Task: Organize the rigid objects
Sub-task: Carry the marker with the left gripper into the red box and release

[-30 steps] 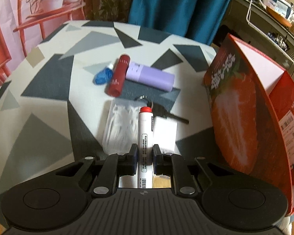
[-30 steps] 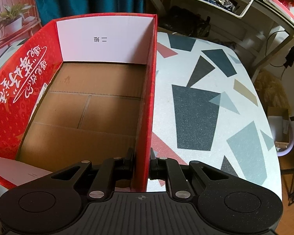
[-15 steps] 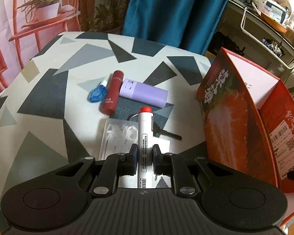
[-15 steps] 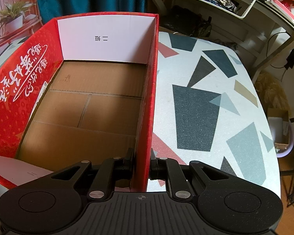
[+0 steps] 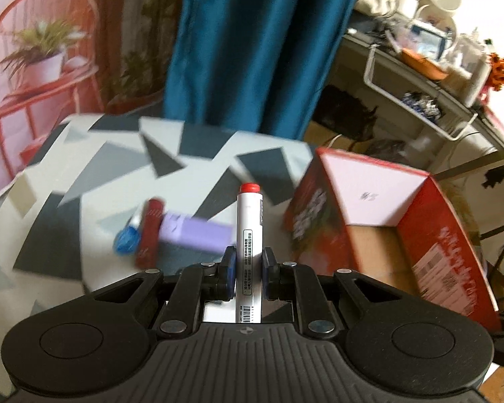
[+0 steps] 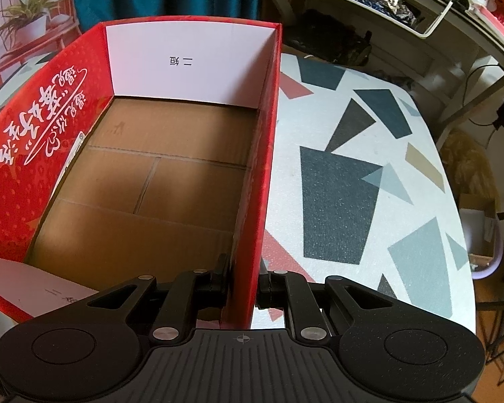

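My left tool [image 5: 248,273] has risen from the worktop [image 5: 84,168] since the earlier frame, and its view has swung toward the red box [image 5: 420,241], whose brown floor now shows. The tool is pinching the white marker [image 5: 248,231] by its barrel, red cap pointing forward, clear of the worktop. The purple case [image 5: 195,233], dark red tube [image 5: 149,231] and blue item [image 5: 127,240] lie together below; they are blurred. My right tool [image 6: 243,285] has not moved: it stays clamped on the box's near-right wall, I judge to steady the box for loading. The box interior is empty, so sorting looks barely begun.
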A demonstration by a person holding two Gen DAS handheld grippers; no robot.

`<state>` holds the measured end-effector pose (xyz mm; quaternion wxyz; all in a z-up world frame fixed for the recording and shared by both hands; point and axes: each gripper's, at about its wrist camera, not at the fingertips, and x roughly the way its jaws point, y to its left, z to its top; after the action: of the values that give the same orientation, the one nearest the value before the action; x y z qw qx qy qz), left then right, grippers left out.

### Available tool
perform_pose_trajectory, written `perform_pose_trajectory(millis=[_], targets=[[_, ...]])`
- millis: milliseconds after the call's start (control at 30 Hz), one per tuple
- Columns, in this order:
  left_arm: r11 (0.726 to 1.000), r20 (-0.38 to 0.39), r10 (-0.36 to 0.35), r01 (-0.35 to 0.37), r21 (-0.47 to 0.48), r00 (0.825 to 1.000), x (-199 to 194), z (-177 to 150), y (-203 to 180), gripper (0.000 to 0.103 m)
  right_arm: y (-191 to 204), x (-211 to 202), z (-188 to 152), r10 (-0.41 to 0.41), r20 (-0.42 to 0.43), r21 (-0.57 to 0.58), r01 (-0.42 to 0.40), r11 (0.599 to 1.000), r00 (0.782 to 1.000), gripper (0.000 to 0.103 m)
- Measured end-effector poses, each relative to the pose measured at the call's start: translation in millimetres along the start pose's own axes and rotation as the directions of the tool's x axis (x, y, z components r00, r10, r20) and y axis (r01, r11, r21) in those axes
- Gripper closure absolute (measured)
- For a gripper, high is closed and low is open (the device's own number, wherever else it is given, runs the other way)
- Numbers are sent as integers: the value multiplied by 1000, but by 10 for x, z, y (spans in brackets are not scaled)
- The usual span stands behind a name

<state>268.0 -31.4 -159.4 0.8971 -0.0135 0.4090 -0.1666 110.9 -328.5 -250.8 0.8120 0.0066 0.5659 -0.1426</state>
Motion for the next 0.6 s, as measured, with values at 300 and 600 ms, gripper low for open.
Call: perform_pose_trajectory(millis=[300,600], targets=[[991,62,-111,106,84,992,41,301,-512,87,13,2,13,-3,-9,-11,3,1000,1000,90],[976,-8,-178,178,128,984,421,286,-866,87,14,11,15,-3,-11,-16,3,1000,1000,90]])
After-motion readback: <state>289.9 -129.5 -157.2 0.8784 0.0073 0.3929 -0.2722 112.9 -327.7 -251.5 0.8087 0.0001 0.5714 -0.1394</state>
